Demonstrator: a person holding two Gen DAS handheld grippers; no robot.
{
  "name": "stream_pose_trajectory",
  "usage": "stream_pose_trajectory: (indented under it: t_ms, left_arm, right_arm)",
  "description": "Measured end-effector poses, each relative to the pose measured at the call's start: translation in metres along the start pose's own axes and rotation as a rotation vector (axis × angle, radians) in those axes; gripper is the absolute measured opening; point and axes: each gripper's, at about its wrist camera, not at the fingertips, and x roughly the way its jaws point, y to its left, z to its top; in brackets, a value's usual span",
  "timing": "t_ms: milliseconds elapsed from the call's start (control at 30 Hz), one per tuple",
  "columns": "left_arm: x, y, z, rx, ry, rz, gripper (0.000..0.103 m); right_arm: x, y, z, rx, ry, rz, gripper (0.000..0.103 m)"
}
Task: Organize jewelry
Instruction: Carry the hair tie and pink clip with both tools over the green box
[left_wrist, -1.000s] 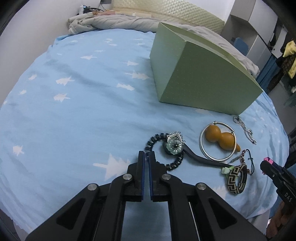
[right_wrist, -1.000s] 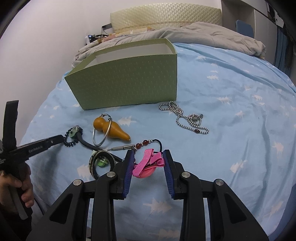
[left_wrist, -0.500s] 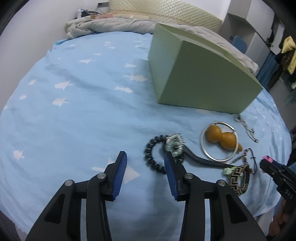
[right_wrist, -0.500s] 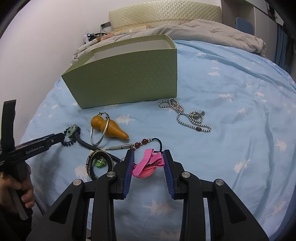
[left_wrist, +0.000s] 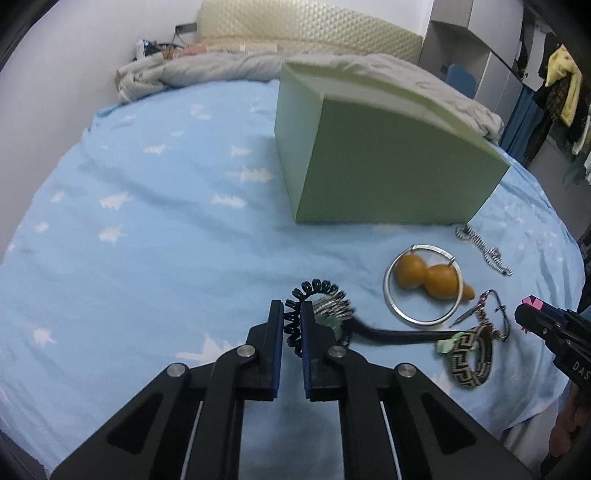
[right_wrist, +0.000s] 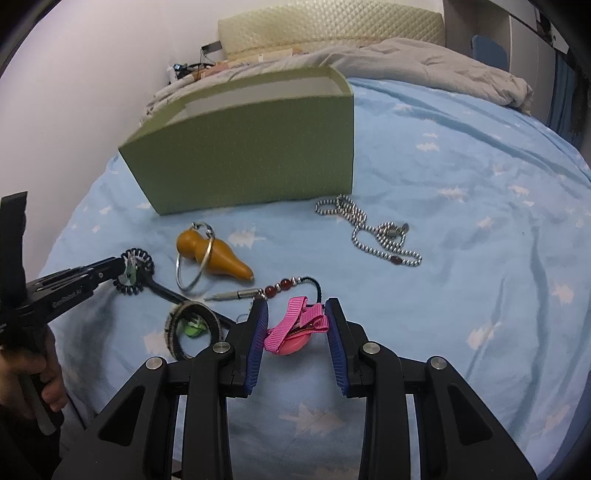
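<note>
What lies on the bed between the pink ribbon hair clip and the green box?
In the right wrist view, a red-beaded black cord lies just beyond the pink ribbon hair clip; past it, bare blue sheet reaches the green box.

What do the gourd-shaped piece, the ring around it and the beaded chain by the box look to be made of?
Gourd-shaped piece: smooth, evenly orange-brown with a soft sheen, probably polished wood or a real gourd; resin is possible. Ring: bright silvery metal with a polished, reflective edge. Beaded chain: small shiny silver balls, likely metal, with one dark reddish bead of unclear material.
</note>
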Motion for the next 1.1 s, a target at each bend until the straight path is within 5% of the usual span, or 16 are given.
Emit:
stream_pose_trajectory:
  t_ms: [367, 567, 1100]
  left_arm:
    - [-0.086, 0.002, 0.025, 0.019, -0.138, 0.028, 0.006]
    - [-0.118, -0.008, 0.044, 0.029, -0.207, -0.016, 0.006]
    - [-0.108, -0.038, 0.125, 0.094, -0.252, -0.050, 0.007]
  right_arm:
    - [-0.052, 0.009, 0.022, -0.003, -0.121, 0.055, 0.029]
    - [-0.068, 0.020, 0.041, -0.033, -0.169, 0.082, 0.029]
    - [-0.054, 0.033, 0.143, -0.126, -0.220, 0.133, 0.029]
